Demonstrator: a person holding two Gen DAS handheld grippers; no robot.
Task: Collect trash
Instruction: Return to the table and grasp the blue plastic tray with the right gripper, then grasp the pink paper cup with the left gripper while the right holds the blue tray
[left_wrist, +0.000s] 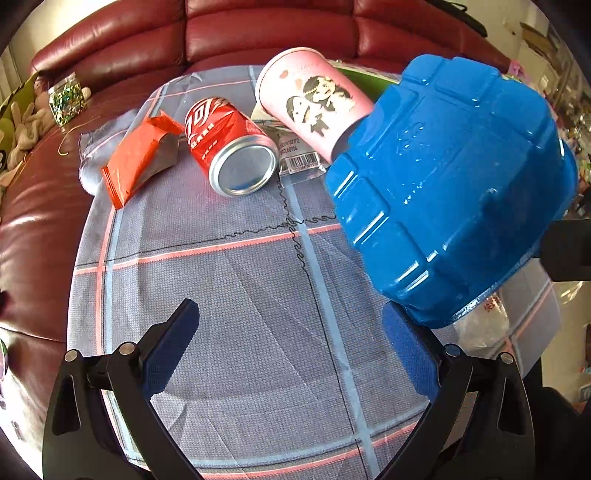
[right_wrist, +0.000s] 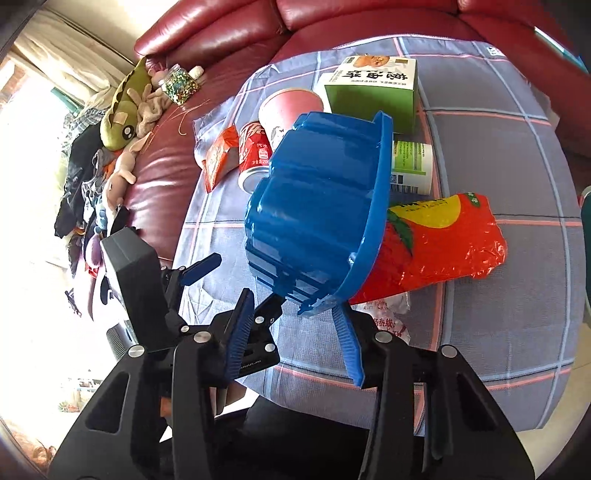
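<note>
Your work surface is a dark red leather sofa (left_wrist: 48, 229) covered by a grey plaid cloth (left_wrist: 236, 295). On that cloth you have a red cola can (left_wrist: 229, 147) on its side, an orange wrapper (left_wrist: 136, 158), a pink paper cup (left_wrist: 314, 99), a green carton (right_wrist: 373, 92) and an orange-red plastic bag (right_wrist: 443, 243).

One red can (left_wrist: 231, 147). One pink cup (left_wrist: 314, 99). One blue tub (right_wrist: 317, 206). One green box (right_wrist: 373, 92). One small orange packet (left_wrist: 138, 158). One big orange bag (right_wrist: 443, 240). One white and green bottle (right_wrist: 412, 166). One white wrapper (right_wrist: 391, 321), maybe more under the tub. One glitter jar (right_wrist: 179, 83). Two grippers: the left gripper (left_wrist: 291, 347) and the right gripper (right_wrist: 295, 332).
</note>
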